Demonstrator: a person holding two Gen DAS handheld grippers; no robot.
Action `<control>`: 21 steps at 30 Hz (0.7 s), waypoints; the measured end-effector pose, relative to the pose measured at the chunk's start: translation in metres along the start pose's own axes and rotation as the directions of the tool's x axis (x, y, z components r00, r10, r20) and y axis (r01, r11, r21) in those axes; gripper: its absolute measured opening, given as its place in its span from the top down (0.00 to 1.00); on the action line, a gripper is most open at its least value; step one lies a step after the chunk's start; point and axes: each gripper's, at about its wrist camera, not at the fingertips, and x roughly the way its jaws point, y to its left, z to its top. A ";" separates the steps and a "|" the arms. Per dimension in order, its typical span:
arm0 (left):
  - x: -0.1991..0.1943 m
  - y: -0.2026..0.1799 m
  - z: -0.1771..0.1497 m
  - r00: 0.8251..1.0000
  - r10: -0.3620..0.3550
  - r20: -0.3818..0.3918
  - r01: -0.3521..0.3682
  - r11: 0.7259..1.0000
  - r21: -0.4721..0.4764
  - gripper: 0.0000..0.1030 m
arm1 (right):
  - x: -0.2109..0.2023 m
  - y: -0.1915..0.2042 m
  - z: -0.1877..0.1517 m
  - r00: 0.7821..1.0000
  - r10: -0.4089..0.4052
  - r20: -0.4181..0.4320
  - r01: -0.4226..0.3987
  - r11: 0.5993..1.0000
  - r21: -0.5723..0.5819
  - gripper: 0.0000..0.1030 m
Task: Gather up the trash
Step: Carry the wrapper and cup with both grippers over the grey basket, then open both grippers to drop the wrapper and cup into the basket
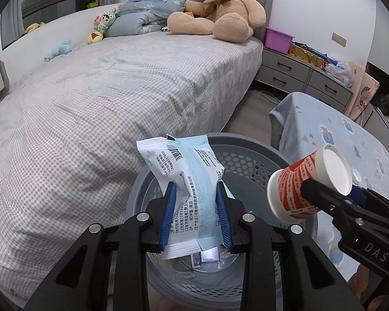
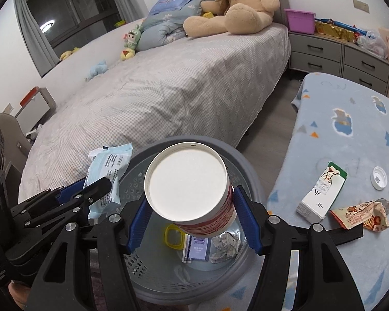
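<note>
My left gripper [image 1: 195,189] is shut on a white and pale-blue plastic packet [image 1: 184,160], which stands upright between the blue pads. It hangs over a grey perforated basket [image 1: 246,140]. My right gripper [image 2: 190,197] is shut on a red and white paper cup [image 2: 186,181], whose white base faces the camera, above the same basket [image 2: 249,171]. On the basket floor lie a yellow ring [image 2: 173,237], a small flat box [image 2: 197,248] and crumpled paper [image 2: 225,246]. The left gripper [image 2: 96,189] with its packet [image 2: 109,165] shows at the basket's left rim.
To the right, a table under a blue blanket [image 2: 350,134] carries a milk carton [image 2: 321,194], a white cap [image 2: 379,178] and a torn snack wrapper [image 2: 360,215]. A bed with a checked sheet [image 1: 116,90] fills the left. Grey drawers [image 1: 298,72] stand at the back.
</note>
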 end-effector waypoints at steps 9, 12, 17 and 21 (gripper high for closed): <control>0.006 0.005 -0.005 1.000 -0.011 -0.026 0.011 1.000 -0.026 0.70 | 0.010 -0.001 -0.007 0.999 -0.017 -0.030 0.017 1.000 -0.009 0.41; 0.006 0.005 -0.005 1.000 -0.001 -0.025 0.000 1.000 -0.027 0.67 | 0.009 -0.003 -0.006 1.000 -0.016 -0.024 0.016 1.000 -0.007 0.39; 0.003 0.009 -0.005 1.000 0.022 -0.009 -0.022 0.999 -0.043 0.53 | 0.004 -0.005 -0.005 1.000 -0.025 -0.009 0.025 1.000 -0.008 0.32; 0.002 0.009 -0.005 1.000 0.029 -0.009 -0.029 0.999 -0.041 0.52 | 0.003 -0.008 -0.006 1.000 -0.028 -0.009 0.028 1.000 0.000 0.32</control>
